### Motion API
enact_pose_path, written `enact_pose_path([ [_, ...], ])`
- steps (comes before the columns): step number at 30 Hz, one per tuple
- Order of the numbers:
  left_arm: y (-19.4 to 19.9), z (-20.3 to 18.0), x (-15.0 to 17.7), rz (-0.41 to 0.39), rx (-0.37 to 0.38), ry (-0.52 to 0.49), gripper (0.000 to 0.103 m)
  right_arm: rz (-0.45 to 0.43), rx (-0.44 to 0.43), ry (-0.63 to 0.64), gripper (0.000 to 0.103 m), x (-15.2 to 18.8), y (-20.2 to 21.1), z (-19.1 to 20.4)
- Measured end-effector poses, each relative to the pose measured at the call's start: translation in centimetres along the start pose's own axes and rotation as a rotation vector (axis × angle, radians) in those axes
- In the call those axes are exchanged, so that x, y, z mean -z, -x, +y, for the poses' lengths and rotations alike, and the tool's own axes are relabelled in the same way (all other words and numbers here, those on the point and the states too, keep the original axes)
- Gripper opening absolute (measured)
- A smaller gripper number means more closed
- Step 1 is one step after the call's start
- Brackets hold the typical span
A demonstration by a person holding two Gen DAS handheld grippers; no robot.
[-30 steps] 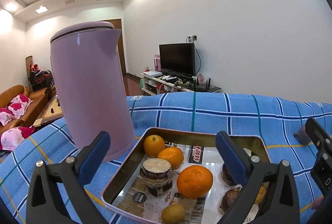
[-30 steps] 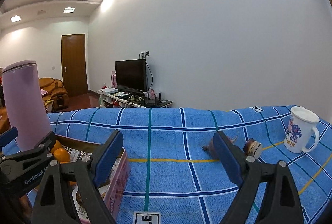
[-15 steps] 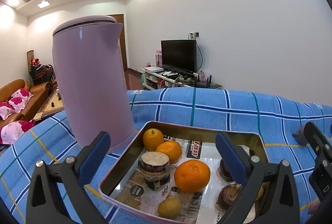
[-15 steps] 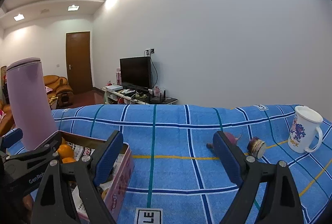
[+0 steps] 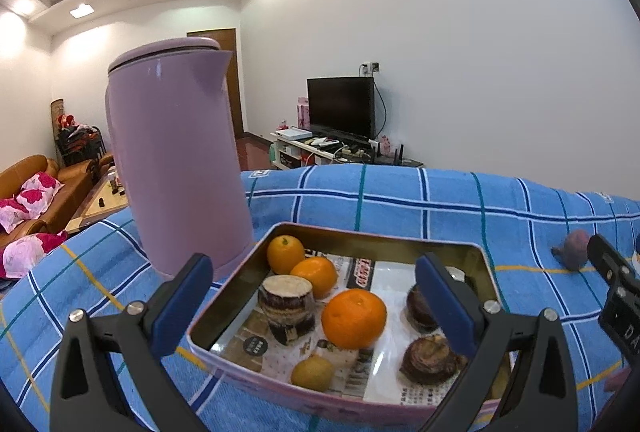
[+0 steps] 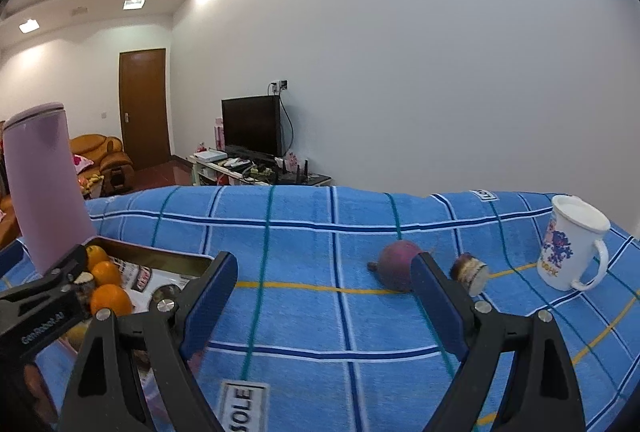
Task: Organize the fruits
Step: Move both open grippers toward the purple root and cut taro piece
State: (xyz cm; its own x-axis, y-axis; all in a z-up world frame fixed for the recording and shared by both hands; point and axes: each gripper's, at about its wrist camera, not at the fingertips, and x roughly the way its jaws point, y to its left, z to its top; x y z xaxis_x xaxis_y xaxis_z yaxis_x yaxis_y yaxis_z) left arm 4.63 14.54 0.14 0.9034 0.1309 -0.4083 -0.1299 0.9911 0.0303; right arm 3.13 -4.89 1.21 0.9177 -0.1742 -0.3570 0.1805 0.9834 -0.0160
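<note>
Here, compared with 0.5 s ago, the left gripper [image 5: 312, 296] has drawn back a little: the tin [image 5: 372, 238] sits fuller in its view, and the right view has shifted toward the purple fruit [image 6: 396, 268], now larger. Both grippers stand wide open and hold nothing. The left gripper hangs over the tin's near half, touching no fruit; the right gripper [image 6: 320, 296] hangs above the cloth [image 6: 304, 236], its right finger [image 6: 436, 296] overlapping the purple fruit in view; whether they touch cannot be told.

The tin holds 3 oranges [image 5: 354, 318], a yellow fruit [image 5: 312, 372], a cut brown cylinder [image 5: 286, 302] standing upright and dark brown pieces [image 5: 430, 356]. The purple fruit lies on the cloth, stem pointing left. A short cut piece [image 6: 470, 272] lies beside it, pale face turned toward the mug [image 6: 572, 248]. The kettle [image 5: 176, 159] stands upright beside the tin's far left corner.
</note>
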Motion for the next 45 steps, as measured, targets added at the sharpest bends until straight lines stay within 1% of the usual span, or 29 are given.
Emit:
enact_pose_path([
  [7, 1.2, -1.8, 0.4, -0.009, 0.004, -0.041, 0.103, 0.024, 0.021, 0.002, 0.089, 0.1, 0.0, -2.4],
  [13, 1.9, -3.4, 0.8, 0.004, 0.004, -0.079, 0.103, 0.037, 0.040, 0.017, 0.089, 0.1, 0.1, -4.6],
  [17, 2.3, -5.1, 1.1, 0.020, 0.017, -0.107, 0.103, 0.056, 0.055, 0.001, 0.089, 0.2, 0.0, -6.6],
  [21, 3.1, -7.3, 1.4, 0.031, 0.062, -0.124, 0.103, 0.084, 0.080, -0.024, 0.089, 0.3, -0.2, -9.0],
  [26, 3.7, -10.6, 1.6, 0.063, 0.126, -0.145, 0.103, 0.145, 0.085, -0.105, 0.089, 0.8, -0.4, -13.4],
  [30, 3.4, -13.3, 1.7, 0.125, 0.186, -0.152, 0.103, 0.214, 0.066, -0.173, 0.089, 1.6, -0.8, -16.7],
  [32, 3.0, -14.3, 1.5, 0.157, 0.218, -0.142, 0.103, 0.248, 0.034, -0.197, 0.089, 1.8, -1.3, -17.9],
  [36, 2.2, -16.1, 0.9, 0.217, 0.244, -0.114, 0.103, 0.301, -0.035, -0.163, 0.089, 1.4, -2.7, -18.7],
  [40, 1.6, -17.8, 0.9, 0.229, 0.241, -0.132, 0.103, 0.347, -0.073, -0.146, 0.089, -0.1, -5.3, -18.8],
  [41, 1.4, -18.2, 1.0, 0.232, 0.239, -0.141, 0.103, 0.350, -0.072, -0.127, 0.088, -0.4, -6.1, -18.5],
  [43, 1.1, -18.8, 1.1, 0.241, 0.240, -0.155, 0.103, 0.380, -0.084, -0.079, 0.076, -0.8, -8.1, -17.7],
  [44, 0.8, -19.2, 1.2, 0.248, 0.240, -0.161, 0.103, 0.399, -0.085, -0.065, 0.067, -0.8, -8.9, -17.5],
  [45, 0.6, -19.3, 1.2, 0.252, 0.239, -0.164, 0.103, 0.427, -0.076, -0.046, 0.063, -0.7, -9.9, -17.1],
])
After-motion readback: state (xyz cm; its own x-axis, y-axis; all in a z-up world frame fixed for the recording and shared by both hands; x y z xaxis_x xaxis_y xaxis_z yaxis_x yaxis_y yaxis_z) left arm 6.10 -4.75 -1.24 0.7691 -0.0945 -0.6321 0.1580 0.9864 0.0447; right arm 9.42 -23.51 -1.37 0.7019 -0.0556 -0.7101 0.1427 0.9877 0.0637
